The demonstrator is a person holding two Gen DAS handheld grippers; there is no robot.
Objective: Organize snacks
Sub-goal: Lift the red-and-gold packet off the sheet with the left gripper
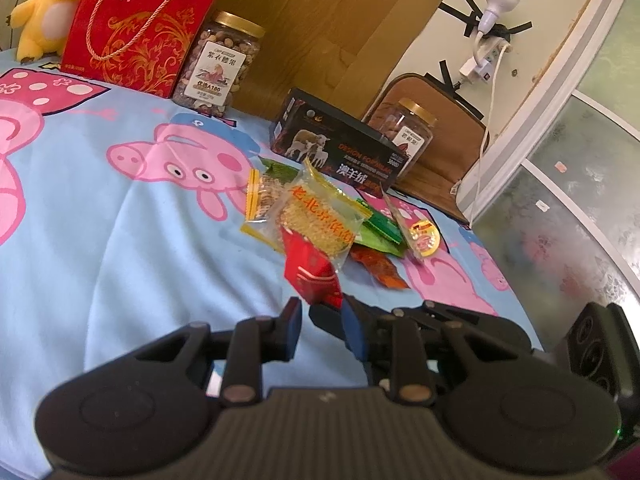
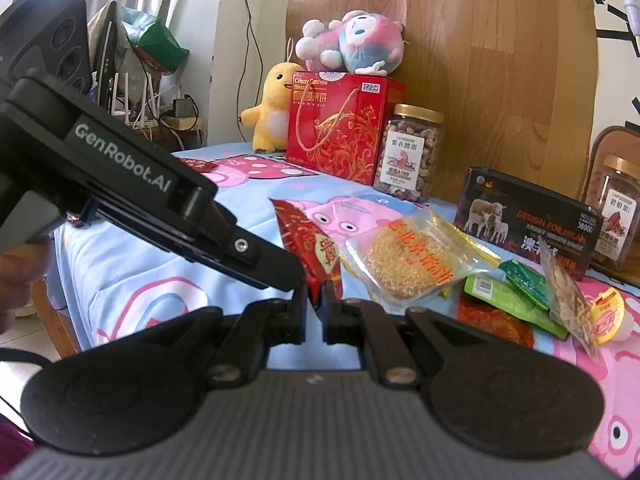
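Right tool [image 2: 315, 307] + left tool [image 2: 298, 278] both clamped on red packet [image 2: 316, 248].

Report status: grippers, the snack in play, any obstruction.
Right gripper shut on red snack packet, held upright. Left gripper shut, tip at packet's edge, grip unclear. Snack pile close behind, not blocking.

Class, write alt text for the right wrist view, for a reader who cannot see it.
The right gripper is shut on a red snack packet, held upright over a pig-print blue sheet, with the left gripper at the packet from the left. Behind lie loose snacks, a nut jar and a red biscuit box.
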